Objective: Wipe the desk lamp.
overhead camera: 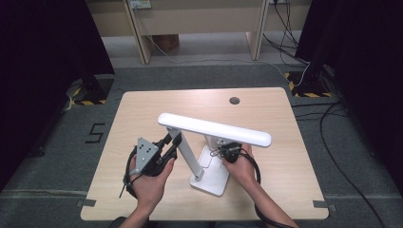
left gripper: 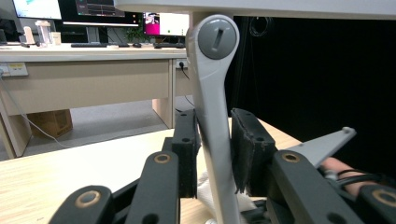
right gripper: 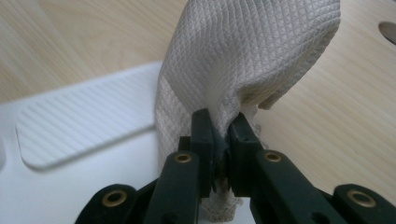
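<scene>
Sitting near the front edge of the table (overhead camera: 142, 102), the white lamp (overhead camera: 214, 130) rests on its flat base (right gripper: 70, 186). On the left, the left gripper (left gripper: 212, 147) squeezes the lamp's arm (left gripper: 212, 130). On the right, the right gripper (right gripper: 220, 140) pinches a grey cloth (right gripper: 243, 56) (bumpy-looking) on the base. Farther off, the long lamp head stretches across.

Desk lamp on table, grippers at either side of its arm.

Lamp base (overhead camera: 211, 183) stands on the table (overhead camera: 142, 114), near the front edge. Left gripper (overhead camera: 172, 140) clamps the lamp arm (left gripper: 212, 140); right gripper (overhead camera: 219, 153), beyond the arm, pinches a cloth (right gripper: 243, 60) over the base.
</scene>
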`<state>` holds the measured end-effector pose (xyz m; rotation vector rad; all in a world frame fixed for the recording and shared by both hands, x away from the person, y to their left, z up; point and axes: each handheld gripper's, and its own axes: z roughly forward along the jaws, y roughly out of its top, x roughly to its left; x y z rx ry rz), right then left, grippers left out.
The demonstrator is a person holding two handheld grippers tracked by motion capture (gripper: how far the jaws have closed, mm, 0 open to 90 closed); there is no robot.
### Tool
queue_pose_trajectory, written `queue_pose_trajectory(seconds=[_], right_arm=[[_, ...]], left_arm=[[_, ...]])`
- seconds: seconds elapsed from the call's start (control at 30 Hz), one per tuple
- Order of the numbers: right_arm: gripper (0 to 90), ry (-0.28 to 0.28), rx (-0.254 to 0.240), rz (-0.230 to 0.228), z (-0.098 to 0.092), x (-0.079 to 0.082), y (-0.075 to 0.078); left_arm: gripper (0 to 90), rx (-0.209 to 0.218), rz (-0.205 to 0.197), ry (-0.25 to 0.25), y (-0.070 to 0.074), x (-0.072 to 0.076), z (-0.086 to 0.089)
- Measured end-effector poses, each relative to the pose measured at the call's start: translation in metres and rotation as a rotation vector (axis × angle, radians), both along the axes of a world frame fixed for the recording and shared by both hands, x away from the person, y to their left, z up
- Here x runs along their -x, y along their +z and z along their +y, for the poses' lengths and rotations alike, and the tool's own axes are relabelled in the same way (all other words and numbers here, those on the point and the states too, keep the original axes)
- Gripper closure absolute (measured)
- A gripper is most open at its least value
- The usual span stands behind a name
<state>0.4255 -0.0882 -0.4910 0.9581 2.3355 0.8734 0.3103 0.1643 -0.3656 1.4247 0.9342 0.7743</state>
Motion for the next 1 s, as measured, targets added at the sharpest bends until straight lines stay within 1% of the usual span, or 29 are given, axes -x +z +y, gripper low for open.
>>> queue_pose_trajectory(seconds=[0.03,0.13,0.3,0.4,0.47,0.53,0.63,0.73,0.83,0.93,1.0], right_arm=[[83.7,-0.003,0.001,-0.001,-0.005,0.002,-0.001],[83.8,-0.035,-0.004,0.007,-0.019,0.007,-0.002],[83.7,-0.066,0.018,0.015,-0.033,0.012,0.000],[83.8,-0.109,0.044,0.012,-0.034,0.013,0.003],[83.8,-0.123,0.038,0.008,-0.033,0.015,0.006],[83.8,-0.125,0.047,-0.001,-0.031,0.016,0.010],[83.8,-0.123,0.047,0.009,-0.030,0.016,0.011],[83.9,-0.123,0.049,0.017,-0.033,0.016,0.008],[83.9,-0.138,0.040,0.029,-0.039,0.017,0.004],[83.9,-0.144,0.035,0.026,-0.045,0.016,0.003],[83.9,-0.149,0.020,0.016,-0.046,0.016,0.006]], left_arm=[[71.4,0.000,0.001,-0.001,0.000,0.000,0.000],[71.4,-0.002,0.000,-0.003,0.000,0.000,0.000],[71.4,-0.003,0.000,0.000,0.000,0.000,0.000],[71.4,-0.003,0.000,-0.001,0.000,0.000,0.000],[71.4,-0.003,0.000,-0.001,0.000,0.000,0.000],[71.3,-0.003,0.001,-0.002,0.000,0.000,0.000],[71.3,-0.004,0.002,-0.002,0.000,0.000,0.000],[71.3,-0.003,0.001,-0.002,0.000,0.000,0.000],[71.3,-0.004,0.000,-0.002,0.000,0.000,-0.001],[71.3,-0.005,0.000,-0.001,0.000,0.000,-0.001],[71.3,-0.005,-0.001,0.000,0.000,0.000,-0.001]])
